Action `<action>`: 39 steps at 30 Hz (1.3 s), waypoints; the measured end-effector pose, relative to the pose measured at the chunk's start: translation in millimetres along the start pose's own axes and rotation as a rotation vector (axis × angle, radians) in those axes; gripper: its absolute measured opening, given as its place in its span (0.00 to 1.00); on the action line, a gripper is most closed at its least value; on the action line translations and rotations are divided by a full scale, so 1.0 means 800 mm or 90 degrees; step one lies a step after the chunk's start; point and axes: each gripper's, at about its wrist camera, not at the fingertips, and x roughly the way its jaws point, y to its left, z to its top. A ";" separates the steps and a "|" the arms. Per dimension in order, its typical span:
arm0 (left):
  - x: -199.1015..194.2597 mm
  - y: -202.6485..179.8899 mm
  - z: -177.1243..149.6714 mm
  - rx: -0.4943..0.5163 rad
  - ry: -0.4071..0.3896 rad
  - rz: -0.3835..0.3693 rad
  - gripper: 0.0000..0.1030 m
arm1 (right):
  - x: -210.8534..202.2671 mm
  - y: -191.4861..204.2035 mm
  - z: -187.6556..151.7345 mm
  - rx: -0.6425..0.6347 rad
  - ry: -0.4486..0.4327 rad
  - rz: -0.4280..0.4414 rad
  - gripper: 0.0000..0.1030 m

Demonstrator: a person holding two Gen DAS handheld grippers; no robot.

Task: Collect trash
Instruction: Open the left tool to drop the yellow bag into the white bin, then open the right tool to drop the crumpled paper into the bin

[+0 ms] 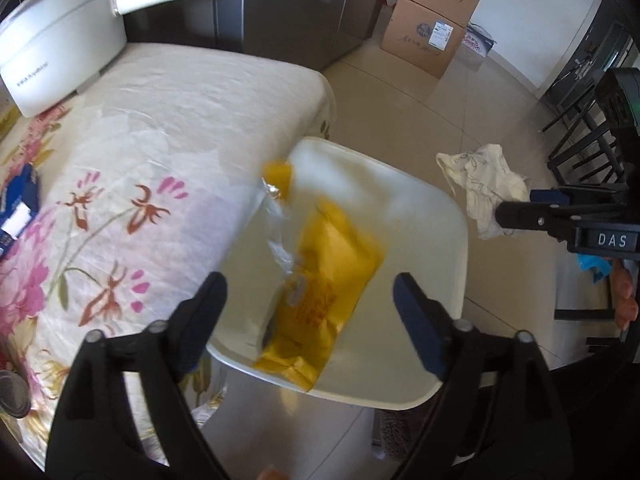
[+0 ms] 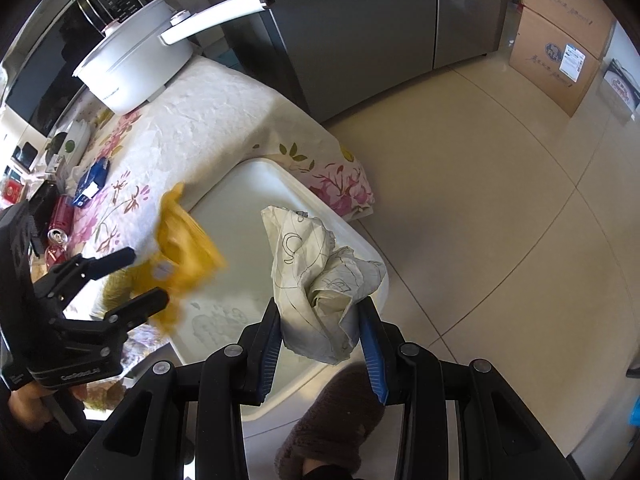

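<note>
The left hand-held gripper [image 1: 308, 308] has its two jaws spread wide, and nothing is pinched between them. A yellow bag [image 1: 320, 292] looks blurry just under it, over the white bin [image 1: 440, 216]. I think the bag was let go so it drops into the bin. From the right wrist view the yellow bag [image 2: 180, 248] sits at about 9 o'clock, by the bin's left edge.

The right hand-held gripper [image 2: 320, 332] is pinching a crumpled paper [image 2: 320, 280] with drawn lines on it. It holds the paper right above the bin [image 2: 256, 184], most likely so that it can fall in next.

The bin stands on the pale tiled floor [image 2: 480, 160], touching the worktop [image 1: 168, 120]. The worktop wears a flowery cloth. On it, at 11 o'clock, is a big white pot [image 1: 60, 52] with a long handle. At 9 o'clock lie a blue packet [image 2: 92, 184] and red cans [image 2: 60, 216], maybe more trash to pick up. Brown boxes [image 1: 432, 28] are stacked by the far wall at 1 o'clock, beside a grey fridge [image 2: 360, 20].
</note>
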 end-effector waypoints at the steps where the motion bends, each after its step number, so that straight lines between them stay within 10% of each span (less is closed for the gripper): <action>1: -0.001 0.000 -0.001 0.004 -0.002 0.005 0.85 | 0.000 0.000 0.000 0.000 0.001 -0.001 0.37; 23: -0.097 0.091 -0.051 -0.049 -0.059 0.109 0.91 | 0.043 0.053 0.005 -0.049 0.059 -0.023 0.41; 27: -0.113 0.116 -0.066 -0.065 -0.066 0.126 1.00 | 0.046 0.051 0.009 -0.015 0.054 -0.018 0.80; 39: -0.173 0.203 -0.108 -0.161 -0.095 0.164 0.99 | 0.031 0.109 0.041 0.000 0.012 0.036 0.82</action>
